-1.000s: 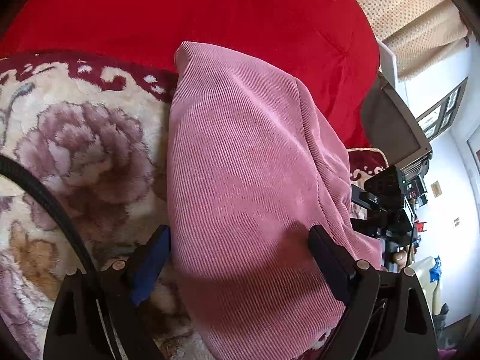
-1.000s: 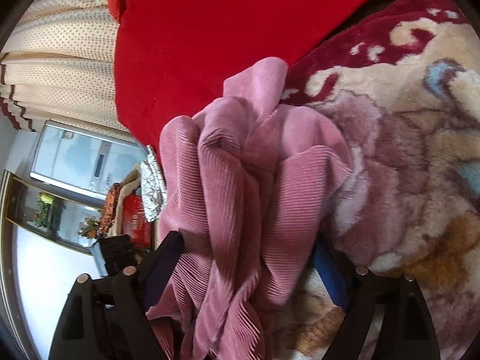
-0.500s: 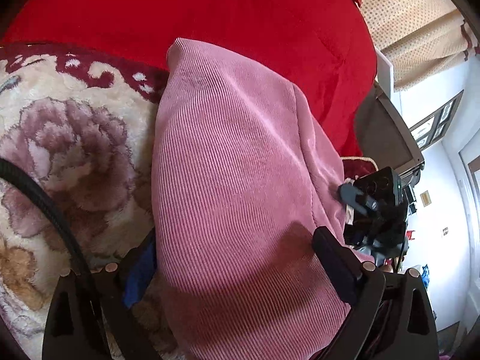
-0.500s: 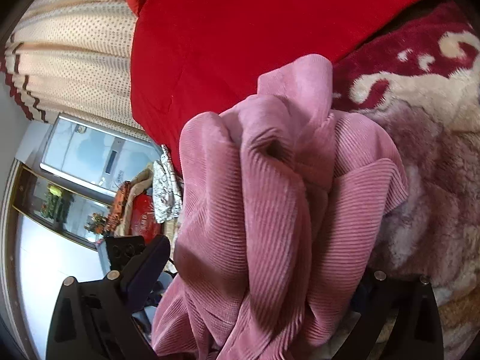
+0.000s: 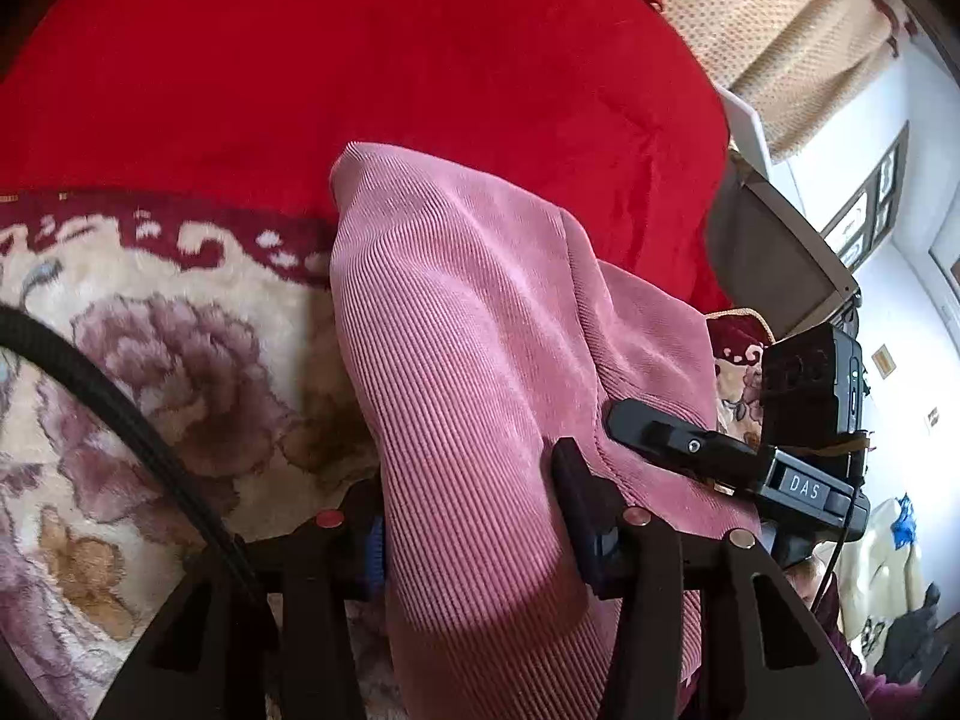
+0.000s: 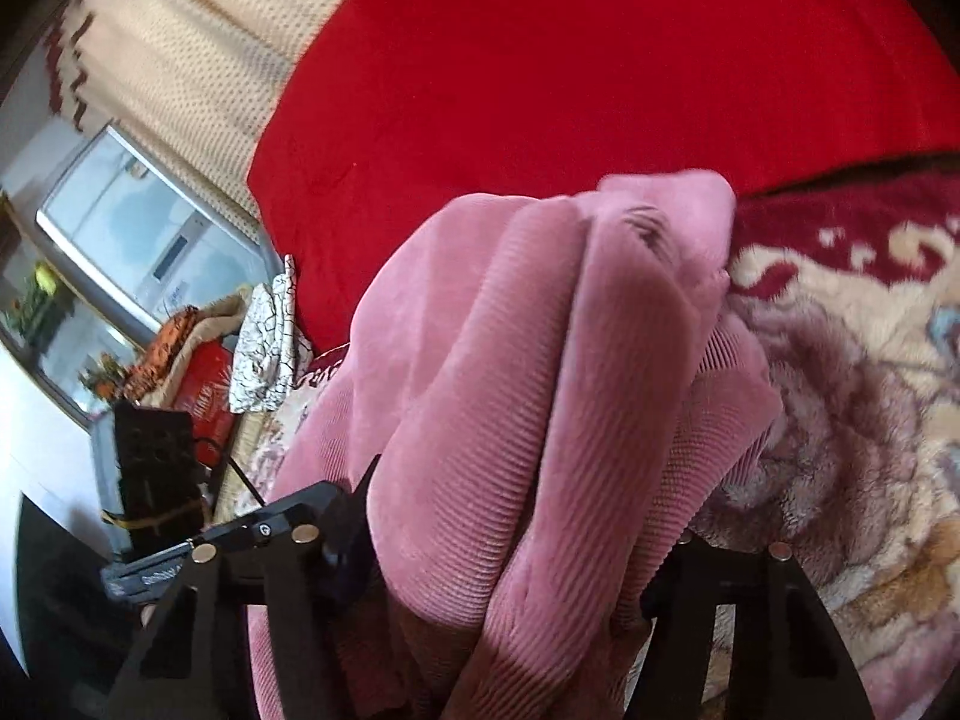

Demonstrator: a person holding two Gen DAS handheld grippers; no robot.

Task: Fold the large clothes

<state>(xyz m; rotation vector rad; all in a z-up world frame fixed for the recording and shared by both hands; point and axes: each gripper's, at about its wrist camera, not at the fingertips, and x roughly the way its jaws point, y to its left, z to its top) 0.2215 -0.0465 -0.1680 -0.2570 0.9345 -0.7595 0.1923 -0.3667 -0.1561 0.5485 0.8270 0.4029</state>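
Both grippers have narrowed around the pink corduroy garment (image 5: 480,372) since a second ago. Left gripper (image 5: 474,534) clamps a smooth fold of it; right gripper (image 6: 510,564) clamps a bunched handful (image 6: 540,390). It hangs lifted above the floral blanket (image 5: 168,372), with the red quilt (image 5: 360,60) behind.

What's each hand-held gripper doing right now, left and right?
Left hand-held gripper: shut on the pink corduroy garment.
Right hand-held gripper: shut on the same pink corduroy garment, bunched between its fingers.
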